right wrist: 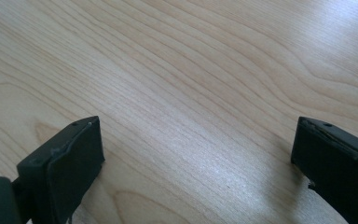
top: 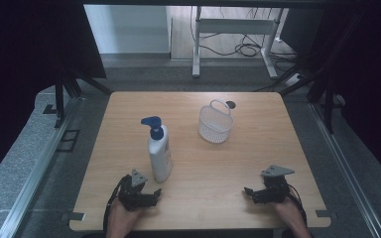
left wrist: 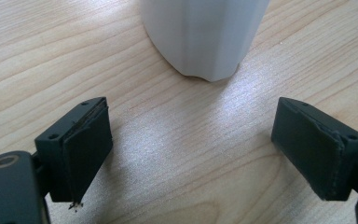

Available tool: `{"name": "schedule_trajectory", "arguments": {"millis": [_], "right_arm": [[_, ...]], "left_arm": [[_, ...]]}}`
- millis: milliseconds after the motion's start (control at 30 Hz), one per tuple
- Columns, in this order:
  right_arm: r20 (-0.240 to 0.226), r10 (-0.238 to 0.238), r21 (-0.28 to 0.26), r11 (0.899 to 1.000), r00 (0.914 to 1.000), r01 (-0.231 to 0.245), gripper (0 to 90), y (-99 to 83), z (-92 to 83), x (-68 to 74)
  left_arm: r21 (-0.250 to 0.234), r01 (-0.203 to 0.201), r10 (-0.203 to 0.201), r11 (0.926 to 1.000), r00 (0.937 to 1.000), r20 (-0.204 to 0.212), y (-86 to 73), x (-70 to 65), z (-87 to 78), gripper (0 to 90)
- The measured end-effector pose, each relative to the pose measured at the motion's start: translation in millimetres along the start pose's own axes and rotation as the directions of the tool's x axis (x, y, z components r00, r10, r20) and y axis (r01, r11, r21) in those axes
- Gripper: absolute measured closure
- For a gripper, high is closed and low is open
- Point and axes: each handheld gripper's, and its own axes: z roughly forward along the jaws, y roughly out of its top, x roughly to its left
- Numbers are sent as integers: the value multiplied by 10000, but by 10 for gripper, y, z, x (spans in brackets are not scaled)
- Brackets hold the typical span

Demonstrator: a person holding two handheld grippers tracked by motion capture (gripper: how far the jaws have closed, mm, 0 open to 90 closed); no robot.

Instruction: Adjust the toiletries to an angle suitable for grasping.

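The left tongs (top: 151, 194) are resting spread and empty on the wooden tabletop (top: 203, 163), just short of the white plastic pump bottle with a blue nozzle (top: 159, 151) standing ahead. The right tongs (top: 250, 192) are lying spread too, well apart from it. The approach is seemingly just beginning; next, the left tongs need advancing to straddle the bottle's base.

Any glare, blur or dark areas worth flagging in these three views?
High view: dim, with black corners; table evenly lit. Left gripper view: soft sheen on the wood before the white bottle, near jaws slightly soft. Right gripper view: a pale glare patch at lower centre, grain sharp.
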Motion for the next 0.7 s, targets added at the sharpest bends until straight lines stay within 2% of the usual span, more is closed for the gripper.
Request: {"name": "schedule_trajectory", "arguments": {"millis": [700], "right_arm": [[70,68,112,9999,10000,-68,0,-4,4,10]], "left_arm": [[-12,-78,78,10000,9999,105,10,16,10,114]]}}
